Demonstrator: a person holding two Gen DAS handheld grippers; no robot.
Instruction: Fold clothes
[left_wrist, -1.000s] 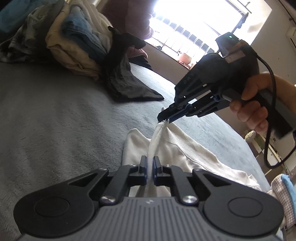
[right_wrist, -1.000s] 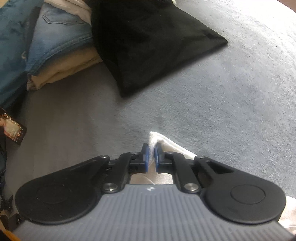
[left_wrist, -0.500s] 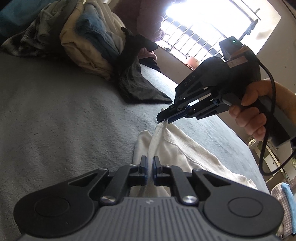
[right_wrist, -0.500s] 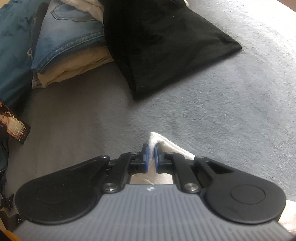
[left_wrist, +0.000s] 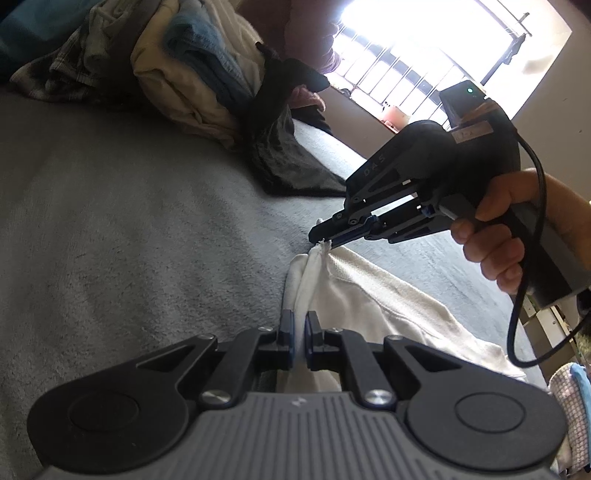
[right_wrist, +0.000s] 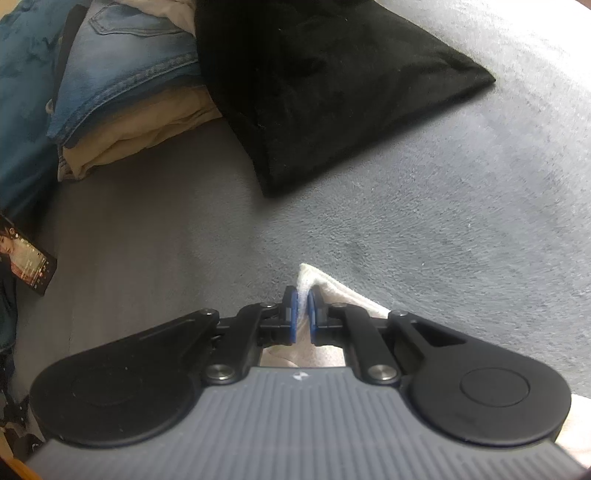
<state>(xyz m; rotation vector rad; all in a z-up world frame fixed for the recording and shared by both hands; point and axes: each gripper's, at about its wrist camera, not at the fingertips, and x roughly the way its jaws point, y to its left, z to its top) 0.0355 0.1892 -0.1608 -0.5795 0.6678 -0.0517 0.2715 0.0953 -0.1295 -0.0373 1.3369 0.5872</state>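
- Two grippers worked one white garment (left_wrist: 373, 310), which lay on the grey blanket (left_wrist: 129, 236) with one edge lifted.
- The left gripper (left_wrist: 299, 332) was clamped on that edge near its camera; the right gripper (left_wrist: 325, 242), held in a hand (left_wrist: 495, 240), pinched the far corner.
- A wide stretch of bare blanket lay to the left of the garment.
- One pile of folded clothes (right_wrist: 122, 92) and one black cloth (right_wrist: 325, 85) sat well apart, at the far edge.
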